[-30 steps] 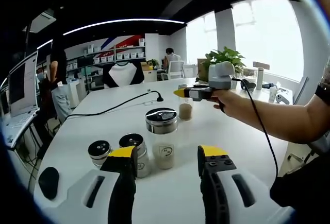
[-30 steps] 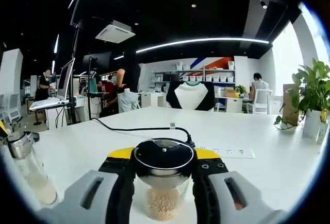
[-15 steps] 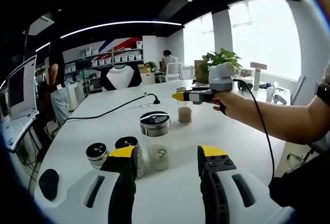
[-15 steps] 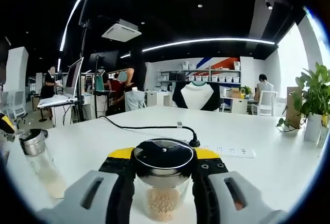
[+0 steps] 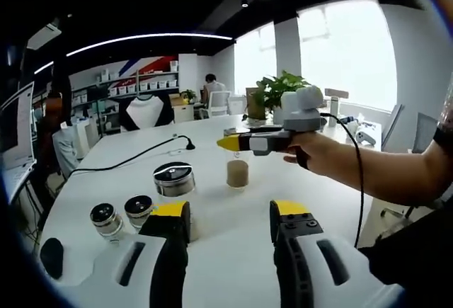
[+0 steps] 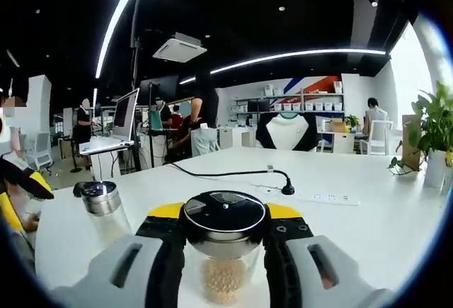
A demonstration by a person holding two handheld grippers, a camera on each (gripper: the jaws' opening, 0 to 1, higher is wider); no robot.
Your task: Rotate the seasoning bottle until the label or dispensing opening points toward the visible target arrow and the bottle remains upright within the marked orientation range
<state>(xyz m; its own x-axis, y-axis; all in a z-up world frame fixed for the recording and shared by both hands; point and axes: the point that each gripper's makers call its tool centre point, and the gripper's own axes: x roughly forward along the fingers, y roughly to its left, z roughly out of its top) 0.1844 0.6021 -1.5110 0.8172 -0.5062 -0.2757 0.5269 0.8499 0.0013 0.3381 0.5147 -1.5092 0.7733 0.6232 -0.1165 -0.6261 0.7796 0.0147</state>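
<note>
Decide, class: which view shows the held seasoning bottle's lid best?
The right gripper view: the seasoning bottle sits close between the right tool's jaws, black lid facing us. The left gripper view shows it small and distant.

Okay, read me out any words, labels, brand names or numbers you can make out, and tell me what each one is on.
No text can be read.
Seasoning bottle held in the right hand-held gripper: no label shows on it.
Tall bottle on the table: no label shows.
Boxes on the far shelf: any markings are too small to read.
</note>
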